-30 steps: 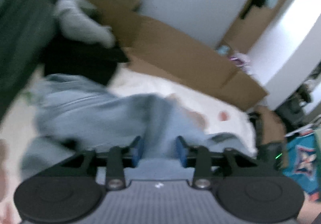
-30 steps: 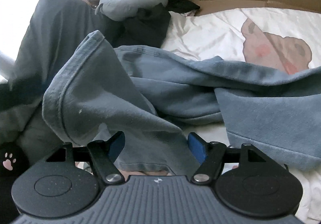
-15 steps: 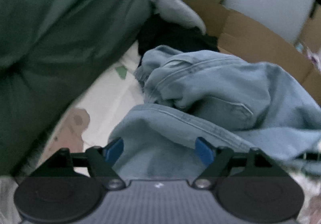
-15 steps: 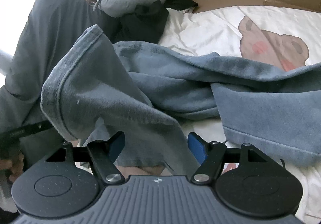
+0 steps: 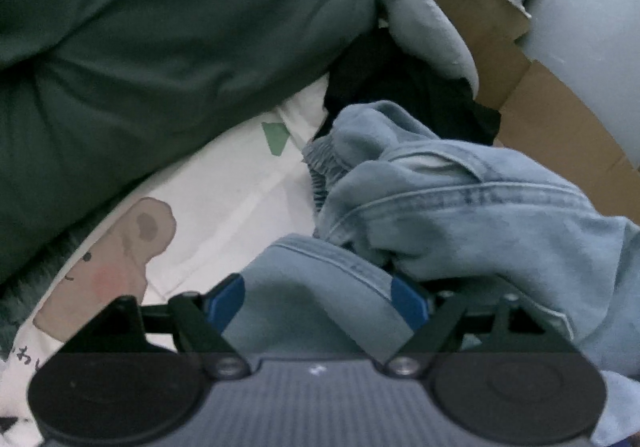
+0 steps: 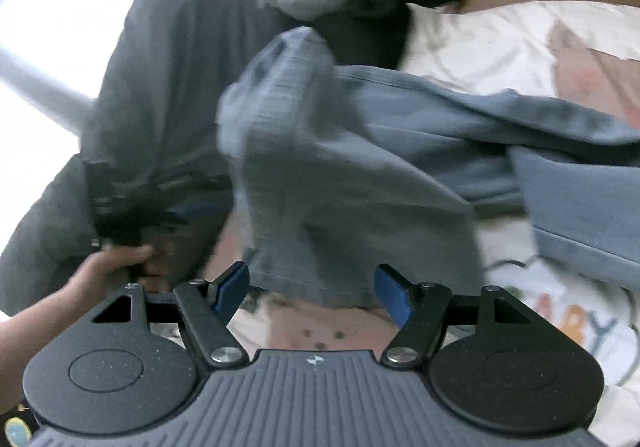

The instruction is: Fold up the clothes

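Note:
Light blue denim trousers (image 5: 460, 207) lie crumpled on the white printed bedsheet (image 5: 224, 199). My left gripper (image 5: 316, 299) is open, and a fold of the denim lies between its blue pads. In the right wrist view the same trousers (image 6: 340, 175) rise in a blurred ridge, their hem reaching between the fingers of my right gripper (image 6: 312, 283). That gripper is open and its pads stand clear of the cloth. The left gripper (image 6: 176, 207) shows there as a dark blur at the left, held by a hand (image 6: 116, 263).
A dark green duvet (image 5: 160, 47) bulks up on the left. Behind the trousers are a grey garment (image 5: 424, 15), black clothing (image 5: 400, 87) and flattened cardboard (image 5: 560, 119) against the wall. Bear prints (image 5: 120, 259) mark the sheet.
My left gripper has swung down and left over the bed and its jaws have spread wide off the denim. The right gripper has shifted a little; the denim ridge before it now looks blurred.

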`<state>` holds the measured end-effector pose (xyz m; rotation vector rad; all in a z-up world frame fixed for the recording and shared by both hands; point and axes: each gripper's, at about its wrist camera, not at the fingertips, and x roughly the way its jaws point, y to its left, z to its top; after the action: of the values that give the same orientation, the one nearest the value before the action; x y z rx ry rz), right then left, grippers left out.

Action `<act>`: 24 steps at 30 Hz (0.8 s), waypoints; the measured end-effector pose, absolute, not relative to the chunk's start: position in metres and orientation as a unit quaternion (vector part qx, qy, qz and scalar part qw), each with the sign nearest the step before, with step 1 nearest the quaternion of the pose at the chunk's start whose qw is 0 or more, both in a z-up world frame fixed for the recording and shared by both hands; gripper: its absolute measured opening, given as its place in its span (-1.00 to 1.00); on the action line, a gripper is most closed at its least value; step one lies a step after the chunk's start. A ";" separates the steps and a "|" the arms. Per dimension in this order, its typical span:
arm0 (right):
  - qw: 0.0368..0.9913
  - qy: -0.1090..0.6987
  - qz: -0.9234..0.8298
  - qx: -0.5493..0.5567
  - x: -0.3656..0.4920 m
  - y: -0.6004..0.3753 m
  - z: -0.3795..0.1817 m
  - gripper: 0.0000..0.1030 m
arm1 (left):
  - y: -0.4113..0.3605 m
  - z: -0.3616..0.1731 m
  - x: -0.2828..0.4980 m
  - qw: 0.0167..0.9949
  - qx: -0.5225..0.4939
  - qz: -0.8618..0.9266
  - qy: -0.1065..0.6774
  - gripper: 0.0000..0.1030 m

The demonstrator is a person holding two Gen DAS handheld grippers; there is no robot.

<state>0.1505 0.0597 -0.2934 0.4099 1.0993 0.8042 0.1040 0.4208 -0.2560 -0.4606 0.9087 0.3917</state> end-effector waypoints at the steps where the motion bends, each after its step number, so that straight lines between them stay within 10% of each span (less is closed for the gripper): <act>1: 0.755 0.502 0.375 0.194 0.151 0.064 -0.293 0.45 | 0.422 -0.256 0.103 0.854 -0.220 0.186 0.433 0.60; 12: 0.738 0.501 0.357 0.276 0.165 0.106 -0.335 0.40 | 0.417 -0.244 0.070 0.865 -0.183 0.146 0.444 0.60; 19: 0.745 0.487 0.346 0.297 0.162 0.111 -0.349 -0.61 | 0.410 -0.242 0.046 0.871 -0.163 0.138 0.442 0.60; 24: 0.759 0.469 0.337 0.300 0.161 0.103 -0.344 -0.77 | 0.412 -0.248 0.037 0.866 -0.160 0.147 0.450 0.60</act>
<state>0.1608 0.1025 -0.3440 0.6529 1.0220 0.7329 0.0366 0.4118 -0.2475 -0.3350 0.9417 0.3069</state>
